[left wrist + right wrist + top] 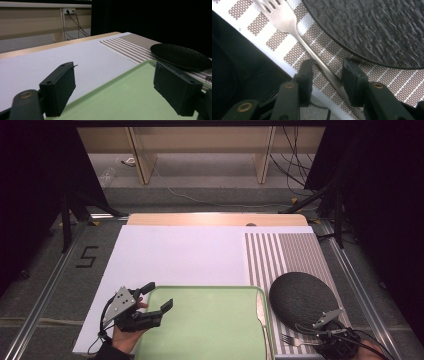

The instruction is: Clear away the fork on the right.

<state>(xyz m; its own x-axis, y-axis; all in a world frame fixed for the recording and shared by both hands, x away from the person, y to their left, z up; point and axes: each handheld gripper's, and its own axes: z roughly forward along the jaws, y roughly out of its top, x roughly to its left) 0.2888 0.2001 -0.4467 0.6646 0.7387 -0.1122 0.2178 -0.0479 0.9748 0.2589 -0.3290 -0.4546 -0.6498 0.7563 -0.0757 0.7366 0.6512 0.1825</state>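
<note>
Your right claw (327, 68) straddles the fork (287, 20) handle, left pad touching, grip unconfirmed. The high view adds your left claw (157, 296), spread over the green tray (210, 325).

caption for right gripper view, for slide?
Right claw straddles the fork handle on the striped placemat, beside the black plate.
</note>
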